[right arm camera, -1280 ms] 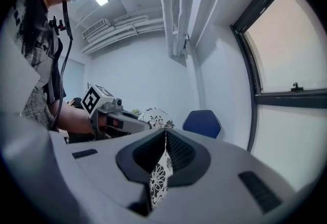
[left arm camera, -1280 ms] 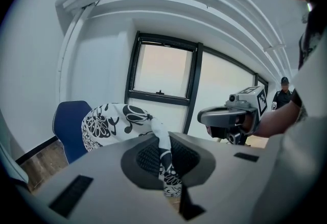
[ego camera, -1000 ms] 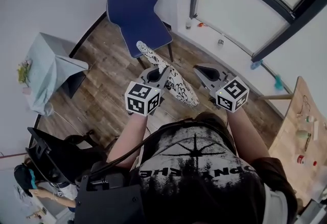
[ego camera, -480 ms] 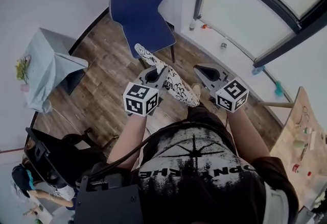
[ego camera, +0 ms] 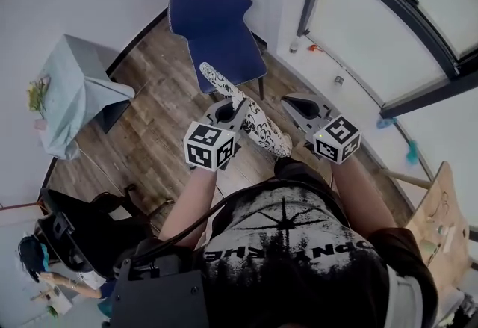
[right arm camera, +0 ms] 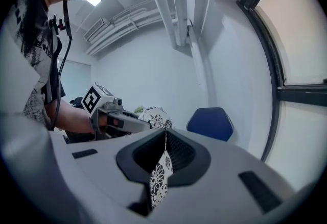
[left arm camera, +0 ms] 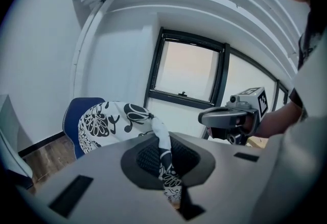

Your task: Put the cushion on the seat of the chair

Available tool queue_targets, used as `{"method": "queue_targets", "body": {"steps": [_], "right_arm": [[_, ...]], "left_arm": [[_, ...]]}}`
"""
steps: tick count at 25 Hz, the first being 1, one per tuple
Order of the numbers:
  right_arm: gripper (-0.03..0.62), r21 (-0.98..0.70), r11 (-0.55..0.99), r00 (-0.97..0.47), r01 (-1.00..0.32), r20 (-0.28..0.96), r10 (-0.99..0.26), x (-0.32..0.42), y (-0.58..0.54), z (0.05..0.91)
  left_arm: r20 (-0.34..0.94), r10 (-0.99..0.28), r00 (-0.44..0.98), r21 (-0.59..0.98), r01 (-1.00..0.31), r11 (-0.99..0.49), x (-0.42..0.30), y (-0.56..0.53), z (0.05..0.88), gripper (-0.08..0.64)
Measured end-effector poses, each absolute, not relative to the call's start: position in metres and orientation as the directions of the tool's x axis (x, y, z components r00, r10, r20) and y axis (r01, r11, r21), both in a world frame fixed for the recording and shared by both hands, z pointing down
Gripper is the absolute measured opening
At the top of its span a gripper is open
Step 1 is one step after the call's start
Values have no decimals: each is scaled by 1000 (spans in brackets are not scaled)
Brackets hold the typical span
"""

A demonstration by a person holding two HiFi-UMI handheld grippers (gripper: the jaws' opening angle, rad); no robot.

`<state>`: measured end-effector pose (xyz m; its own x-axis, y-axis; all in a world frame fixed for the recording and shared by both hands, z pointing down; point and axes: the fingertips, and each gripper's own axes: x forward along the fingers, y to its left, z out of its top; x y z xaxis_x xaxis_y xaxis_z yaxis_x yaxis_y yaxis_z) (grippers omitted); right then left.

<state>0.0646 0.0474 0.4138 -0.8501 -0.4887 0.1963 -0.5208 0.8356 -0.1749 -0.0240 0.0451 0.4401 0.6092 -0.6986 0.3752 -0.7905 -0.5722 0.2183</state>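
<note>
A blue chair (ego camera: pixel 216 20) stands against the far wall, its seat bare. The black-and-white patterned cushion (ego camera: pixel 246 116) hangs in the air just in front of the seat, tilted, with its far end over the seat's front edge. My left gripper (ego camera: pixel 233 104) is shut on the cushion's left side; the fabric (left arm camera: pixel 164 159) runs between its pads. My right gripper (ego camera: pixel 293 102) is shut on a thin flap of the same patterned fabric (right arm camera: pixel 159 177). The right gripper view has the chair (right arm camera: pixel 210 123) ahead and the left gripper (right arm camera: pixel 120 121) beside the cushion (right arm camera: pixel 153 115).
A small table under a pale cloth (ego camera: pixel 75 95) stands left of the chair. A dark-framed window wall (ego camera: pixel 388 28) runs along the right, with small items (ego camera: pixel 338 81) on the floor beside it. A wooden table (ego camera: pixel 441 222) is at the far right, black equipment (ego camera: pixel 82 222) at the lower left.
Both grippers have carried the cushion forward towards the chair, and the window wall and wooden table have slid right in the head view. Both grips are unchanged.
</note>
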Motion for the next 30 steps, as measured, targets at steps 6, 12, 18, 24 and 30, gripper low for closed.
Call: {"method": "queue_targets", "body": {"steps": [6,12,18,24,30], "right_arm": [[18,-184,853,-868,-488,209,-451,74,-13,415],[18,-196,869,-885,-455,207,-417,87,-80,421],[18,-219,879,-901,-423,202,-384,96,-136,428],[18,-229,891,-916,-391,196,-351,96,-163,432],[18,-247,878,-907,-409,216,-362,97,-182,443]], "left_arm": [[405,-719,566,227,-823,-520,-24,-5,450,21],[413,-736,537,246,-844,-478,-14,-64,453,21],[443,-748,494,241,-869,-431,-13,-114,463,21],[450,-765,460,232,-888,-398,-15,-146,468,21],[464,-765,447,229,-895,-384,-25,-167,474,21]]}}
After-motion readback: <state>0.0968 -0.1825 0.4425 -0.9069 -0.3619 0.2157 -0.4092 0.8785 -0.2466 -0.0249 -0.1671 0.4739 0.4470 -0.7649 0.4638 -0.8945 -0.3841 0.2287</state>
